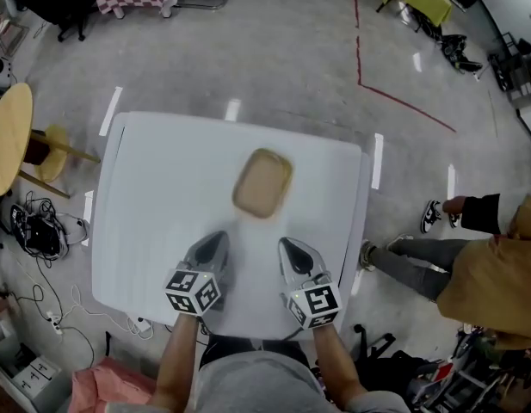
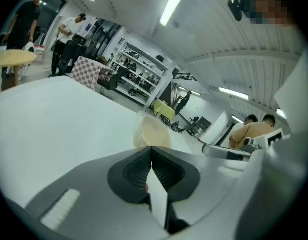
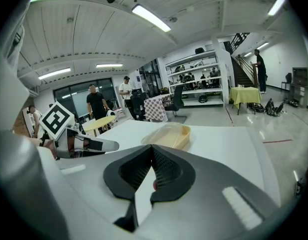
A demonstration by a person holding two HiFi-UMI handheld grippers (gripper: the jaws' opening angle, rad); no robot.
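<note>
A: Where are the two claws?
B: The left claw (image 1: 219,237) and the right claw (image 1: 287,244) are side by side over the near part of the white bench (image 1: 153,196), each with its jaws pressed together on nothing.
A: And the tray?
B: The shallow tan tray (image 1: 262,182) sits mid-bench, just beyond both tips, touched by neither.

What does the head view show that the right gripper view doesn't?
Only the head view shows the tangle of black cables on the floor and the person in a tan jacket beside the table. Only the right gripper view shows the long ceiling light strips and the dark staircase. Both show the shallow tan plastic tray on the white rectangular table, and the left tongs and right tongs, each shut on nothing, short of the tray.
</note>
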